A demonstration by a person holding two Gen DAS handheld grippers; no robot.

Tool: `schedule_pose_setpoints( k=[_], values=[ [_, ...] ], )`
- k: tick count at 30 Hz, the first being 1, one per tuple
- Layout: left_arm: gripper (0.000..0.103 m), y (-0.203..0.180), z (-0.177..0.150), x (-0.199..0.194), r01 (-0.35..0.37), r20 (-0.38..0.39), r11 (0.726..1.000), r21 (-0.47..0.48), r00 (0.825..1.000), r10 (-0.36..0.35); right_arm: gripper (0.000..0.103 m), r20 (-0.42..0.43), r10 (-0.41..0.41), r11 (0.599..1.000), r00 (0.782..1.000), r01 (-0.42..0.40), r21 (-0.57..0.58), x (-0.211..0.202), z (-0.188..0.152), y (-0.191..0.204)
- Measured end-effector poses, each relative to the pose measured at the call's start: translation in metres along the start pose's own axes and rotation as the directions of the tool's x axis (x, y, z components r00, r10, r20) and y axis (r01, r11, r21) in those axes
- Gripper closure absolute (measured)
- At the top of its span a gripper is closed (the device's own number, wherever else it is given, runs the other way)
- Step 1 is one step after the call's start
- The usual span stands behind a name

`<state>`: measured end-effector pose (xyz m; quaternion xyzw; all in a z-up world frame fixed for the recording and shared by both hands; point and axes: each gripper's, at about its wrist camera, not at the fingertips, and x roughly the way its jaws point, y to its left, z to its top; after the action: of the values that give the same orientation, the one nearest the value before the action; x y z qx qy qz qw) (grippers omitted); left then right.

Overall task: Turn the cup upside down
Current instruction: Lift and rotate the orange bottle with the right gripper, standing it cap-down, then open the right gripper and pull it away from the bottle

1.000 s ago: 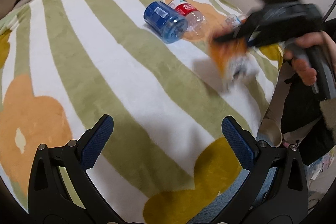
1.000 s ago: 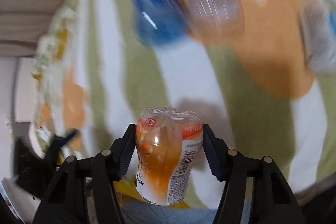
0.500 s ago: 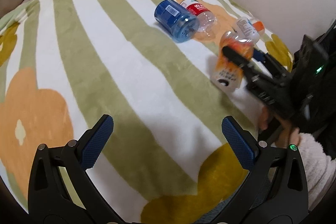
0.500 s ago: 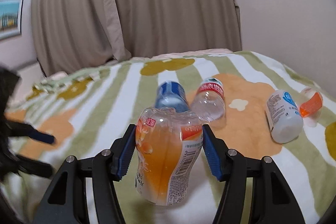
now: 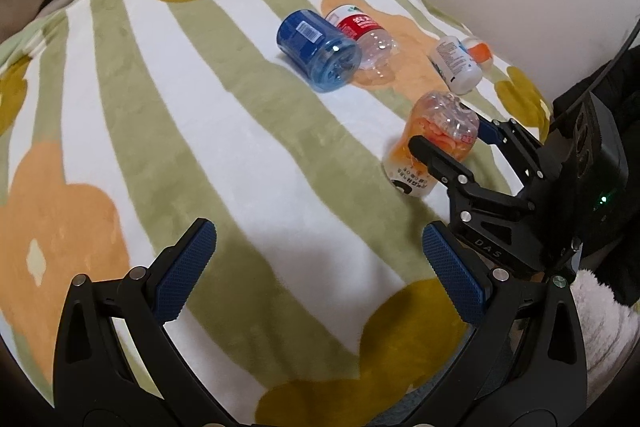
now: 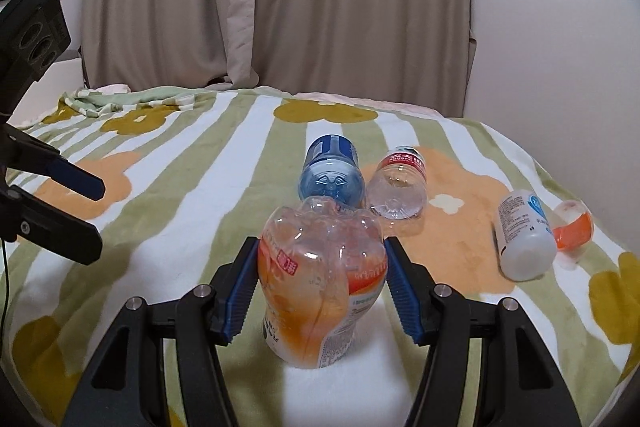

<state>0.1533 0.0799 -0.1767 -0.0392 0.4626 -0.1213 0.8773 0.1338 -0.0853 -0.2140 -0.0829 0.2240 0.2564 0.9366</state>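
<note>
On the striped, flowered blanket [image 6: 168, 211] an orange-labelled cut bottle cup [image 6: 320, 291] is stood with its moulded base up, gripped between the jaws of the right gripper [image 6: 320, 291]. The left gripper [image 5: 320, 267] is held with jaws wide open, nothing between them. Beyond, a blue bottle [image 6: 332, 175] and a red-labelled bottle [image 6: 400, 183] are laid on their sides.

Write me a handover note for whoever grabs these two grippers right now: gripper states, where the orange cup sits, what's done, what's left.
Right gripper: pads on both sides of the orange cup; contact unclear.
Left gripper: open, empty, hovering over the blanket.
Cup: base up, mouth down on a white stripe, leaning slightly.
Beyond it, lying down: blue bottle, red-label bottle, white bottle.
Done: flip.
Left: probably open, back away, check it stands.
</note>
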Motion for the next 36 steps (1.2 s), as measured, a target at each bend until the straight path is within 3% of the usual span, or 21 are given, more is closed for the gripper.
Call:
schedule_pose_setpoints(
  k=[10,12,14,16,19,25,30,33,36],
  values=[
    [0.000,-0.008,0.000,-0.008,0.010,0.009,1.000,0.019,1.000,-0.010,0.046,-0.003,-0.005,1.000,1.000,0.005,-0.005,-0.003,0.000,0.003],
    [0.000,-0.009,0.001,-0.010,0.009,0.013,1.000,0.021,1.000,-0.010,0.036,0.000,-0.009,1.000,1.000,0.009,-0.002,-0.005,-0.001,0.004],
    [0.001,-0.010,0.001,-0.012,0.009,0.017,1.000,0.023,1.000,-0.009,0.002,0.004,0.004,1.000,1.000,-0.004,0.011,-0.005,-0.002,0.003],
    [0.000,-0.010,0.000,-0.013,0.005,0.017,1.000,0.027,1.000,-0.005,0.000,0.001,0.032,0.999,1.000,-0.032,0.040,-0.005,-0.005,-0.001],
    [0.001,-0.011,-0.001,-0.016,-0.005,0.018,1.000,0.030,1.000,0.005,0.000,-0.094,0.040,0.996,0.995,-0.033,0.080,0.002,-0.009,-0.008],
    [0.000,-0.013,-0.002,-0.028,-0.023,0.051,1.000,0.013,0.998,0.022,0.000,-0.051,0.087,0.988,0.995,-0.079,0.136,-0.016,-0.005,-0.013],
    [0.000,-0.022,-0.005,-0.051,-0.050,0.117,0.999,0.019,0.992,0.048,0.000,-0.066,0.021,0.992,0.998,-0.012,0.125,-0.049,0.009,-0.017],
    [0.000,-0.031,-0.007,-0.071,-0.059,0.177,0.998,0.020,0.983,0.055,0.000,-0.050,0.006,0.991,0.999,0.001,0.133,-0.078,0.023,-0.022],
    [0.000,-0.045,-0.005,-0.097,-0.124,0.280,0.992,0.027,0.953,0.112,0.000,-0.028,-0.011,0.988,1.000,0.015,0.155,-0.115,0.048,-0.029]
  ],
)
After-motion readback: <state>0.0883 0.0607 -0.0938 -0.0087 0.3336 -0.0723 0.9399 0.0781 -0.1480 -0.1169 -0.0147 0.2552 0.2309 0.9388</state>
